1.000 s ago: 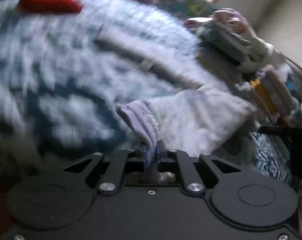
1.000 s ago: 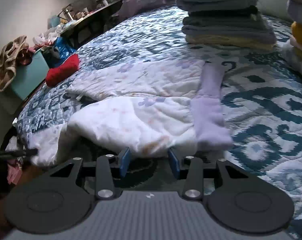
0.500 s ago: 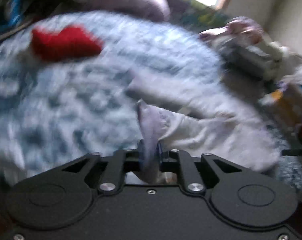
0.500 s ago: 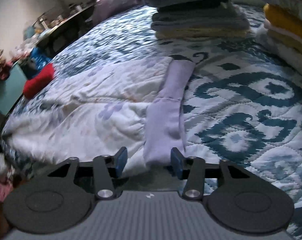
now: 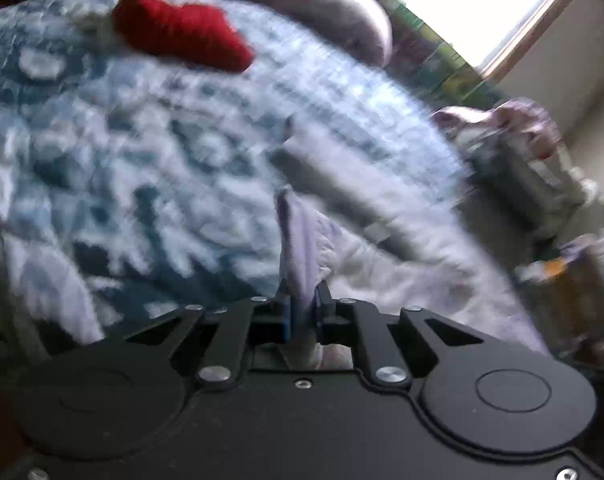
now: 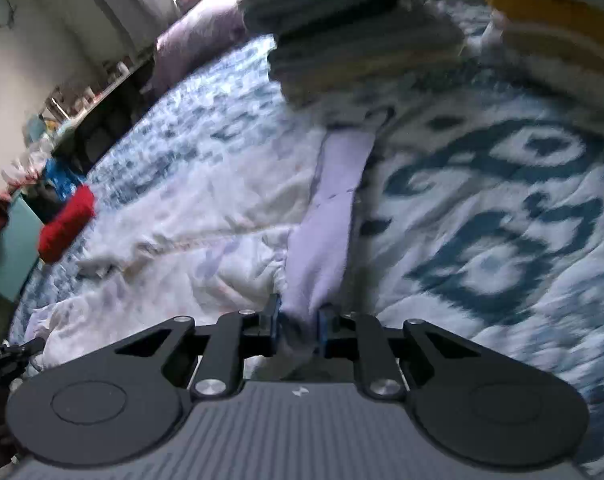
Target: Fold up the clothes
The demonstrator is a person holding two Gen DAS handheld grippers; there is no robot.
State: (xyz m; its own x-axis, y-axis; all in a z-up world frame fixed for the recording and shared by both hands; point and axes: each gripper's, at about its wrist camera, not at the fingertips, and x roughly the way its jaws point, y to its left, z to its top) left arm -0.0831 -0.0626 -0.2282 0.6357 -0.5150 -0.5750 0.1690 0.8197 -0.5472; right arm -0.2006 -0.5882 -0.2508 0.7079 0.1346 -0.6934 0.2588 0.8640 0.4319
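Note:
A white floral garment with a lavender band lies spread on the blue-and-white patterned quilt. My right gripper is shut on the near end of the lavender band. In the left wrist view, my left gripper is shut on another lavender edge of the same garment, which stands up between the fingers. That view is blurred by motion.
Stacks of folded clothes and towels with a yellow one stand at the far side of the bed. A red knitted item lies near the quilt's edge. A lavender pillow sits at the head.
My right gripper moved forward and went from open to shut on the lavender band. My left gripper swung across the bed with the garment edge held throughout.

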